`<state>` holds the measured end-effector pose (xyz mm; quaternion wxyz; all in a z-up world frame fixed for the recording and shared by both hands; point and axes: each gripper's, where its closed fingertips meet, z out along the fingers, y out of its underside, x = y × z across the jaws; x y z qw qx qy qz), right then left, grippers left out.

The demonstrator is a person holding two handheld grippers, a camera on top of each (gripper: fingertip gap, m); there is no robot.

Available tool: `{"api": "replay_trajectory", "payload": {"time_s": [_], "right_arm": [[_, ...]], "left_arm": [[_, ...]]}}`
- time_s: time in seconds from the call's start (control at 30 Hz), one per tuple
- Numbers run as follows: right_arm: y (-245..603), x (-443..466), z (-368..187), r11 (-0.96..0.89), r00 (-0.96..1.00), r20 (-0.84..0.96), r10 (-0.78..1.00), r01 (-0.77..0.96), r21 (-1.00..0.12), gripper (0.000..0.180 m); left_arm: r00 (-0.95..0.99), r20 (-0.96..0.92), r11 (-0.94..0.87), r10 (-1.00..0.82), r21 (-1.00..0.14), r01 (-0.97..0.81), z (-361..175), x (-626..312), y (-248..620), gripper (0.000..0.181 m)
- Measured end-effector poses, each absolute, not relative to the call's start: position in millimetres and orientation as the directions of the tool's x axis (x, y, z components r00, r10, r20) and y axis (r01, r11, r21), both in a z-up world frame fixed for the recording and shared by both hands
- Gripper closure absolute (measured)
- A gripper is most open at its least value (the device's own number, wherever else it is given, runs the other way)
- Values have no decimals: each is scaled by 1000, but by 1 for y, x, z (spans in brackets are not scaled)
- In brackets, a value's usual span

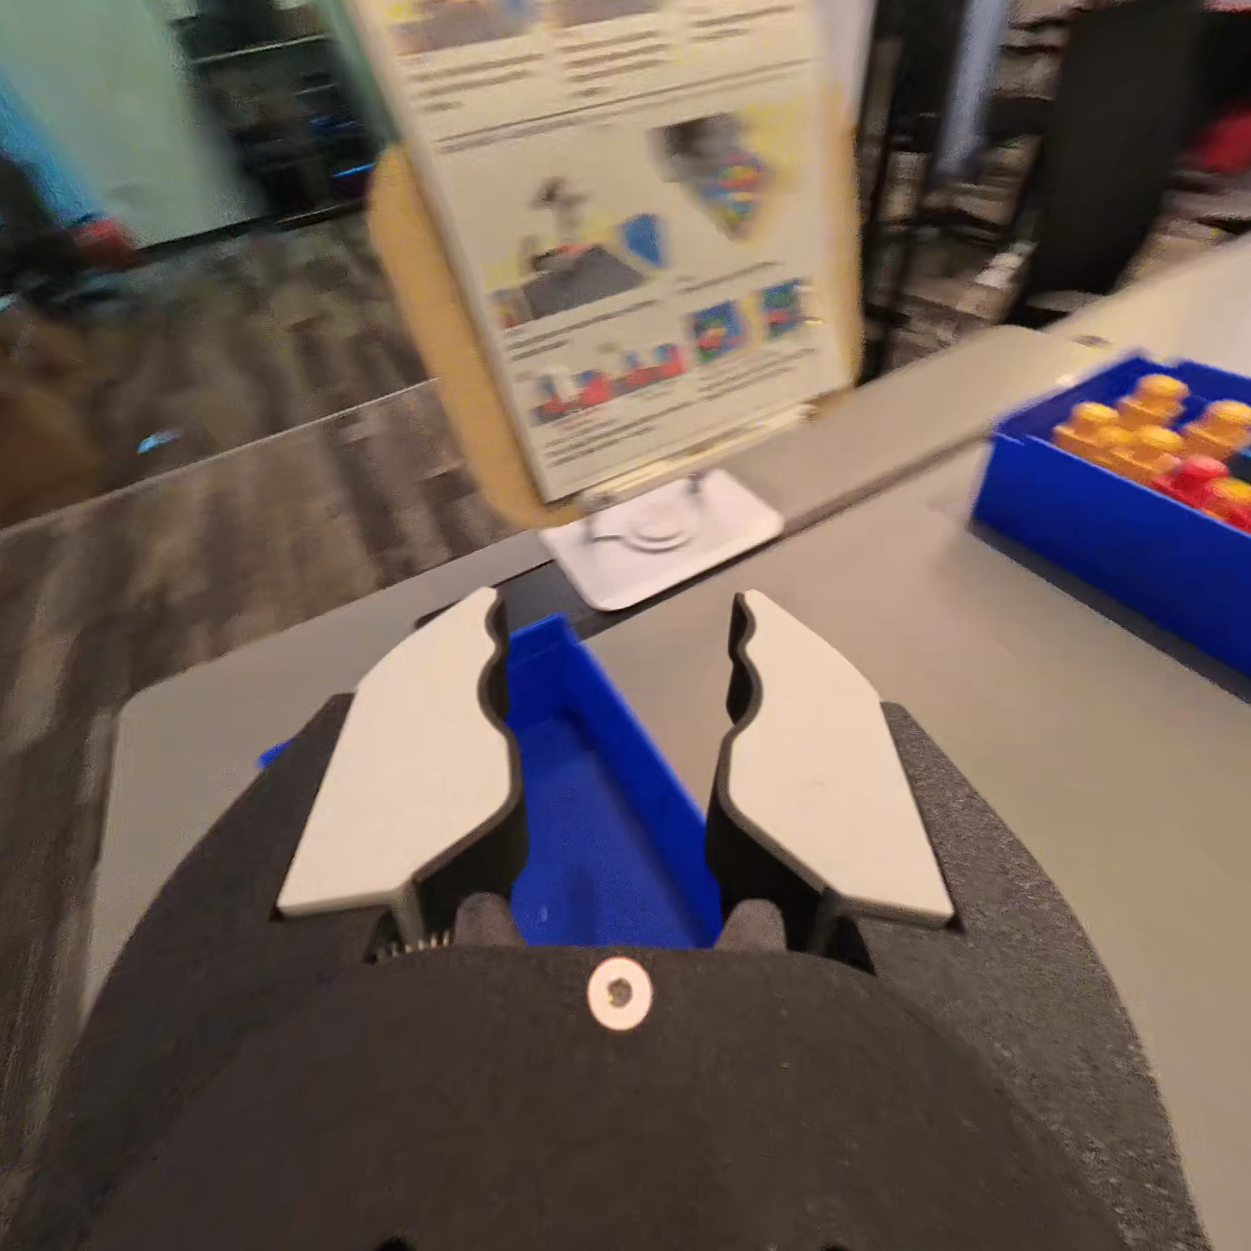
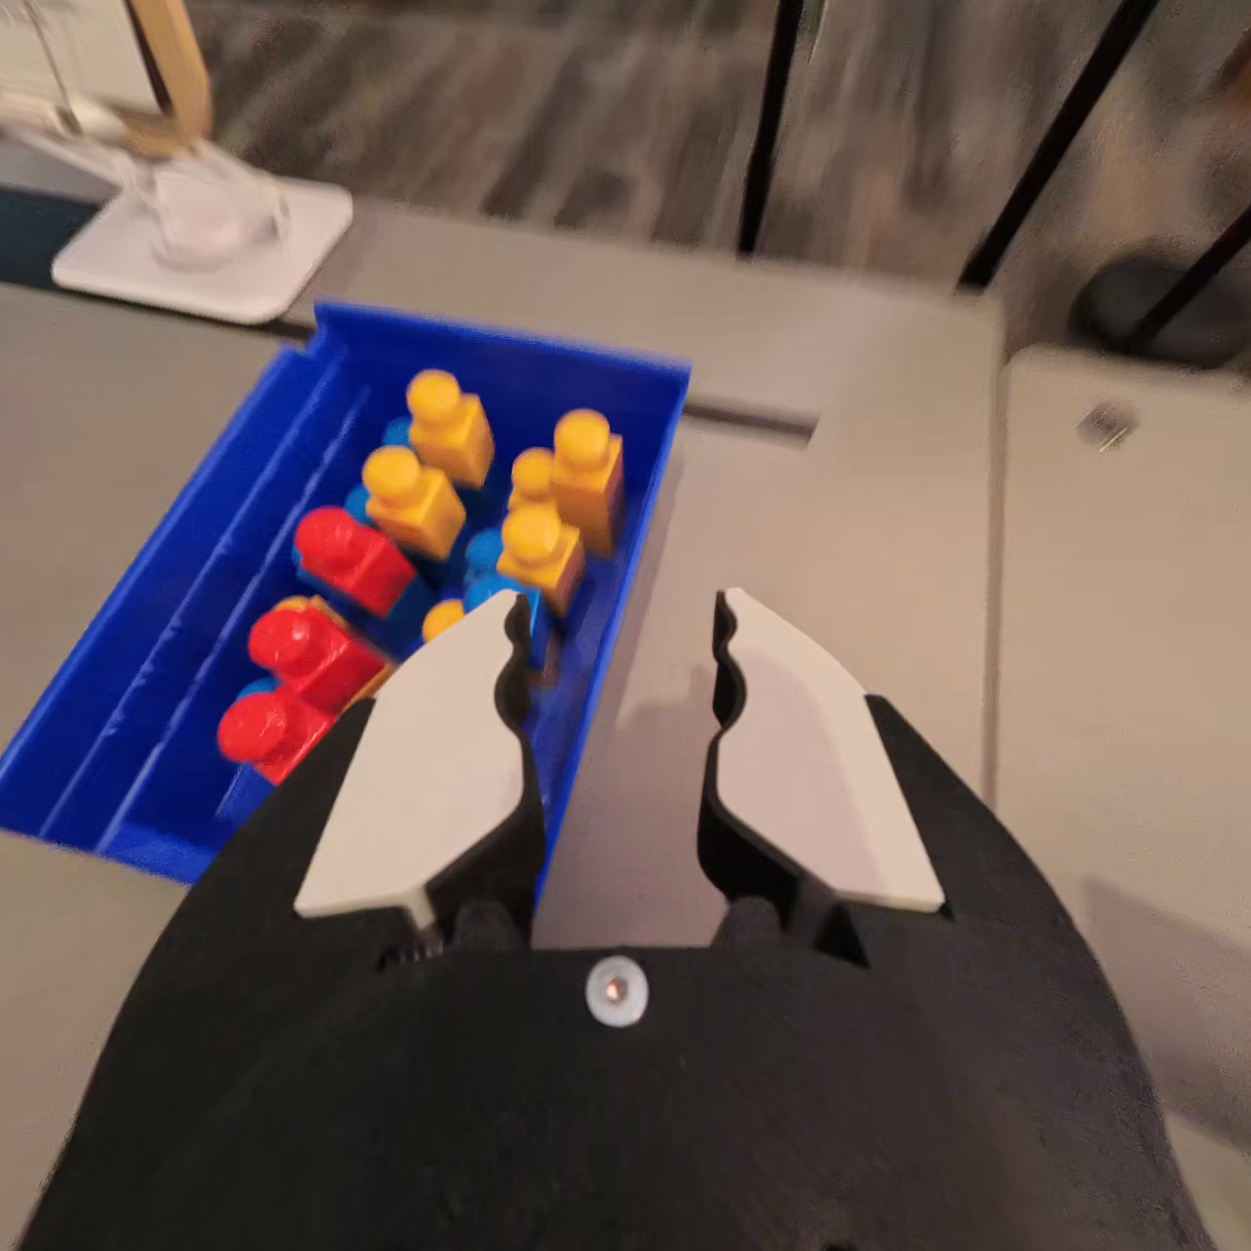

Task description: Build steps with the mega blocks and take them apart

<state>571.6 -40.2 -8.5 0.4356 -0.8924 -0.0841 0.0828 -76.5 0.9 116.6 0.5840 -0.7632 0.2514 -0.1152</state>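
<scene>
Left gripper (image 1: 616,602): jaws spread, nothing between them; it hangs over an empty bin (image 1: 609,812) at the table's near left.
Right gripper (image 2: 616,602): jaws apart, released, above bare table (image 2: 880,541) just right of the block bin (image 2: 203,609).
Blocks: yellow blocks (image 2: 447,426), red blocks (image 2: 352,562) and a few blue blocks (image 2: 501,596) stand loose in that bin, not joined into steps.
Sign (image 1: 609,237): on a white stand (image 1: 663,541) at the far edge, between the bins.
Sharpness: both views blurred.
</scene>
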Motion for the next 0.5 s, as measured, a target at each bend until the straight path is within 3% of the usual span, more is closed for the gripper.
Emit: {"api": "replay_trajectory", "payload": {"time_s": [0.2,0.27,0.37,0.5], "right_arm": [[-36,563,-90,-885,984,-81,159,105,-453,130],[-34,557,-107,-931,988,-124,86,35,-364,147],[-37,553,-127,-964,988,-132,74,37,-262,171],[-41,552,-132,-975,989,-122,81,54,-215,171]], "left_arm": [[970,-23,-414,-243,-902,-125,88,-177,7,119],[986,-1,-523,-166,-848,-89,67,-199,7,123],[996,-39,-665,-79,-742,-82,34,-224,7,127],[999,-21,-747,-46,-663,-49,0,-240,19,140]]}}
